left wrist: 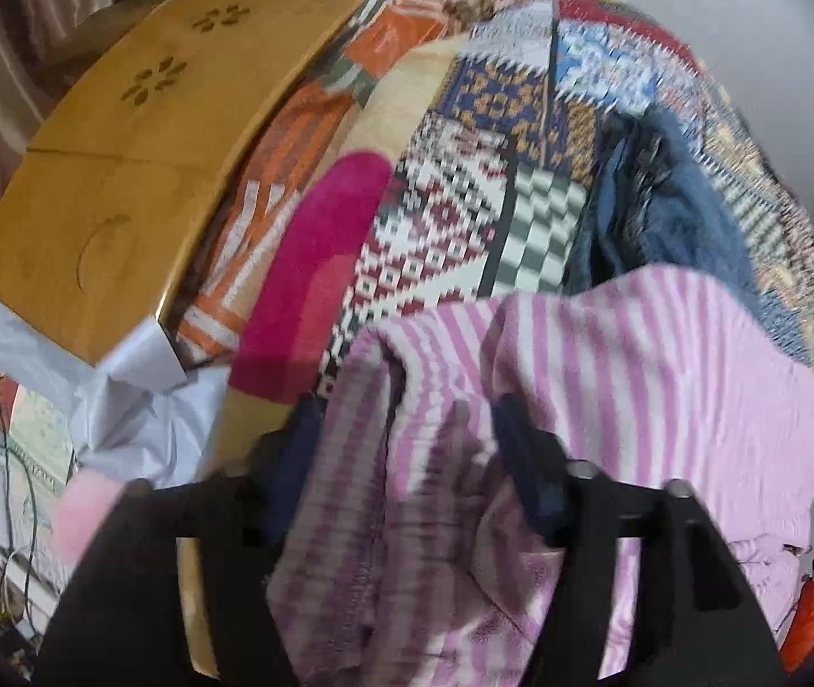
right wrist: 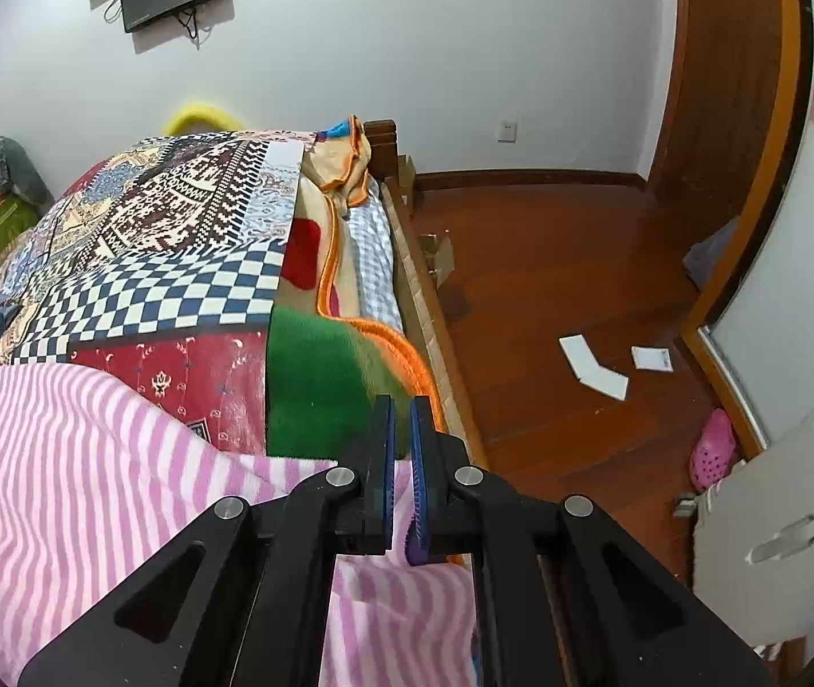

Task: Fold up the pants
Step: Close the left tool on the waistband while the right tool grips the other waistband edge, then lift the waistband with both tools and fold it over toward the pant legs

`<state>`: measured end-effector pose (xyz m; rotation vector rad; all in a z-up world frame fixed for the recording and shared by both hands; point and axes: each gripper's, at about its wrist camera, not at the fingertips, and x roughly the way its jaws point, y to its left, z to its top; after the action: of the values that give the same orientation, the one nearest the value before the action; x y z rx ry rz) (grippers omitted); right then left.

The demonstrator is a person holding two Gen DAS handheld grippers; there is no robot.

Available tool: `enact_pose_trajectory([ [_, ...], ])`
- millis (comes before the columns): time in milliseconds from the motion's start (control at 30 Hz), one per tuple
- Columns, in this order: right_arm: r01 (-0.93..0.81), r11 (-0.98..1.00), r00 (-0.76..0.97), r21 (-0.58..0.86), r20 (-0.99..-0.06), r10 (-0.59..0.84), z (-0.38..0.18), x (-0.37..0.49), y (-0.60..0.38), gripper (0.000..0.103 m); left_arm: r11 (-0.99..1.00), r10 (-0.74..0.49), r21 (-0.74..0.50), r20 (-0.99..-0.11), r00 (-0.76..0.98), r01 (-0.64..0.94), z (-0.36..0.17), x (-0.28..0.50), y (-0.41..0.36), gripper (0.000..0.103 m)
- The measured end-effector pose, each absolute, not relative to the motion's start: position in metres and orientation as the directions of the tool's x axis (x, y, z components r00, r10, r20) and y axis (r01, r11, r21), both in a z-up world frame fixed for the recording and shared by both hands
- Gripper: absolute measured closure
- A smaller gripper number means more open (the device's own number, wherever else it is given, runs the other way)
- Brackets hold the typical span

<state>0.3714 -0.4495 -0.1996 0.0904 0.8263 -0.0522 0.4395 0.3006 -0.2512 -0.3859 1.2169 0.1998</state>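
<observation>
The pants point(left wrist: 607, 378) are soft, pink and white striped, lying on a patchwork quilt point(left wrist: 464, 212) on the bed. In the left wrist view a bunch of the striped cloth passes between the fingers of my left gripper point(left wrist: 407, 458) and drapes over them; the jaws stand fairly wide and the frame is blurred. In the right wrist view the pants point(right wrist: 63, 458) spread across the bed's near left. My right gripper point(right wrist: 401, 429) sits over their right edge near the bedside, its blue-padded fingers nearly together, with a sliver of striped cloth showing between them.
A wooden board point(left wrist: 138, 131) lies on the bed at the left. Blue jeans point(left wrist: 664, 206) are heaped on the quilt beyond the pants. A green and orange blanket point(right wrist: 327, 378) hangs at the bed's edge. The wooden floor point(right wrist: 550, 286) has papers and a pink clog point(right wrist: 713, 449).
</observation>
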Motion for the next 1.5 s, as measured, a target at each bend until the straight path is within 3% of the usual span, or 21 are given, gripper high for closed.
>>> enact_pose_trajectory([
  [400,0.081,0.991,0.612,0.102,-0.790,0.031,-0.222,0.372,-0.438,0.095,0.876,-0.254,-0.348,-0.921,0.295,-0.334,-0.289,0.462,0.306,0.038],
  [567,0.112,0.989,0.596,0.100,-0.803,0.014,-0.229,0.368,-0.443,0.095,0.869,-0.292,-0.380,-0.911,0.292,-0.317,-0.294,0.475,0.303,0.048],
  [633,0.126,0.987,0.593,0.101,-0.805,0.007,-0.231,0.366,-0.444,0.094,0.847,-0.317,-0.410,-0.901,0.297,-0.338,-0.297,0.479,0.306,0.063],
  [700,0.132,0.985,0.589,0.109,-0.808,0.010,-0.233,0.366,-0.444,0.094,0.821,-0.343,-0.437,-0.892,0.296,-0.366,-0.305,0.484,0.309,0.071],
  [800,0.130,0.987,0.585,0.097,-0.811,0.002,-0.235,0.366,-0.442,0.087,0.851,-0.289,-0.365,-0.926,0.243,-0.379,-0.316,0.488,0.302,0.086],
  [900,0.122,0.990,0.600,0.073,-0.800,-0.015,-0.234,0.360,-0.439,0.063,0.871,-0.222,-0.306,-0.943,0.249,-0.385,-0.310,0.486,0.299,0.097],
  [967,0.126,0.990,0.613,0.068,-0.790,-0.024,-0.233,0.356,-0.440,0.045,0.879,-0.158,-0.257,-0.952,0.263,-0.401,-0.302,0.481,0.297,0.098],
  [1033,0.123,0.989,0.619,0.086,-0.785,-0.008,-0.232,0.352,-0.444,0.035,0.885,-0.094,-0.208,-0.956,0.278,-0.416,-0.292,0.476,0.297,0.098],
  [1267,0.098,0.990,0.607,0.098,-0.794,0.019,-0.245,0.340,-0.458,0.034,0.870,0.020,-0.197,-0.902,0.431,-0.452,-0.227,0.450,0.310,0.098],
  [1500,0.066,0.981,0.625,0.183,-0.774,0.102,-0.257,0.349,-0.465,0.034,0.876,0.044,-0.174,-0.899,0.435,-0.449,-0.205,0.441,0.303,0.098],
])
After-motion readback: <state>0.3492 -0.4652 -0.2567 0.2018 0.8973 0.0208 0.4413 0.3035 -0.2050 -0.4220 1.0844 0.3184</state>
